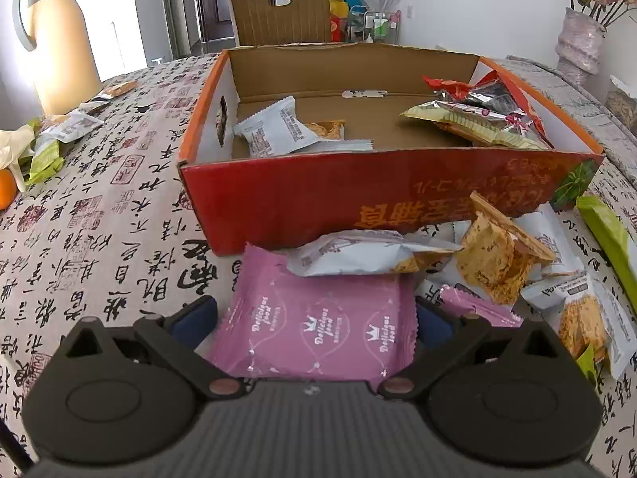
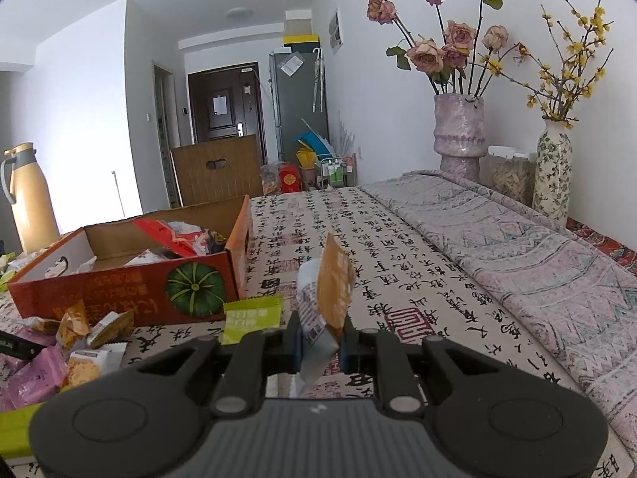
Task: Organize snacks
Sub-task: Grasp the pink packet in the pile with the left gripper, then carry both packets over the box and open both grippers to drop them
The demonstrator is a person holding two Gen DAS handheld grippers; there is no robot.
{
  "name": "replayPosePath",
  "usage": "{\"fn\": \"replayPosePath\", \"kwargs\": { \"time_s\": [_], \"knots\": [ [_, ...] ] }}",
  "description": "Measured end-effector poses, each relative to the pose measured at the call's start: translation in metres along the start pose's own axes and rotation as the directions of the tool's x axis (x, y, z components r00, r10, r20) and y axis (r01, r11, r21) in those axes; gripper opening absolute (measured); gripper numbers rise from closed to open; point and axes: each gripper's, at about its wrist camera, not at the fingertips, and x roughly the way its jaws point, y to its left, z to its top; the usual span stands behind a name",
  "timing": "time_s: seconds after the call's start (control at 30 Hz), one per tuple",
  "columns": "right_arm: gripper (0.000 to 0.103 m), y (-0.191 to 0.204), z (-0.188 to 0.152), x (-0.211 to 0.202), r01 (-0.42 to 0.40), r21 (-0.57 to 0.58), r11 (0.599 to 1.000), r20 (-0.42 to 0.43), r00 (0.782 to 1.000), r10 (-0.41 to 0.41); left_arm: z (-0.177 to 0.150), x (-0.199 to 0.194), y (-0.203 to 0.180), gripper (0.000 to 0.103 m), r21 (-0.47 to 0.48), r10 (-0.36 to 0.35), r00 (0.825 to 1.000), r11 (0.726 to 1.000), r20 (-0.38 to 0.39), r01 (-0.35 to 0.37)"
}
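A red cardboard box (image 1: 302,199) stands on the table with several snack packets inside; it also shows in the right wrist view (image 2: 119,290). My left gripper (image 1: 314,326) is open around a pink snack packet (image 1: 318,326) that lies on the cloth in front of the box, a blue pad on each side. Loose white and orange cracker packets (image 1: 493,263) lie beside it. My right gripper (image 2: 321,338) is shut on a white and orange snack packet (image 2: 326,298), held upright above the table to the right of the box.
A yellow thermos (image 1: 59,40) and more packets (image 1: 59,131) sit at the far left. A green packet (image 2: 251,316) lies by the box corner. Two flower vases (image 2: 460,131) and a jar stand at the back right. A folded blanket (image 2: 517,247) covers the right side.
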Motion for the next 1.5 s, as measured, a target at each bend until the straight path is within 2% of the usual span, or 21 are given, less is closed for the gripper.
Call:
{"fn": "replayPosePath", "kwargs": {
  "time_s": [0.23, 0.3, 0.47, 0.7, 0.93, 1.3, 1.5],
  "knots": [
    [0.016, 0.0, -0.001, -0.003, -0.009, 0.004, 1.0, 0.001, 1.0, 0.009, -0.005, -0.009, -0.003, 0.085, 0.014, -0.012, 1.0, 1.0, 0.02, 0.012],
    [0.016, 0.001, -0.002, -0.004, -0.014, 0.004, 1.0, 0.001, 1.0, 0.014, -0.008, -0.012, -0.004, 0.076, 0.016, -0.012, 1.0, 1.0, 0.025, 0.012],
    [0.016, 0.002, -0.003, -0.009, -0.026, 0.005, 1.0, 0.006, 1.0, 0.026, -0.014, -0.021, -0.006, 0.069, 0.021, 0.013, 0.999, 1.0, 0.044, -0.014],
    [0.016, 0.004, -0.004, -0.017, -0.038, 0.004, 0.999, 0.014, 0.999, 0.038, -0.024, -0.046, -0.006, 0.067, 0.016, 0.017, 0.994, 1.0, 0.105, -0.019],
    [0.016, 0.011, -0.002, -0.026, -0.058, -0.008, 0.998, 0.028, 0.998, 0.058, -0.024, -0.078, -0.005, 0.067, 0.003, 0.017, 0.98, 1.0, 0.196, -0.018],
    [0.016, 0.031, 0.01, -0.026, -0.108, -0.045, 0.993, 0.06, 0.992, 0.11, -0.003, -0.099, -0.01, 0.067, -0.007, -0.004, 0.956, 1.0, 0.293, 0.006],
    [0.016, 0.05, 0.025, -0.017, -0.158, -0.078, 0.984, 0.087, 0.982, 0.165, 0.015, -0.103, -0.015, 0.067, -0.012, -0.01, 0.941, 1.0, 0.338, 0.015]
  ]
}}
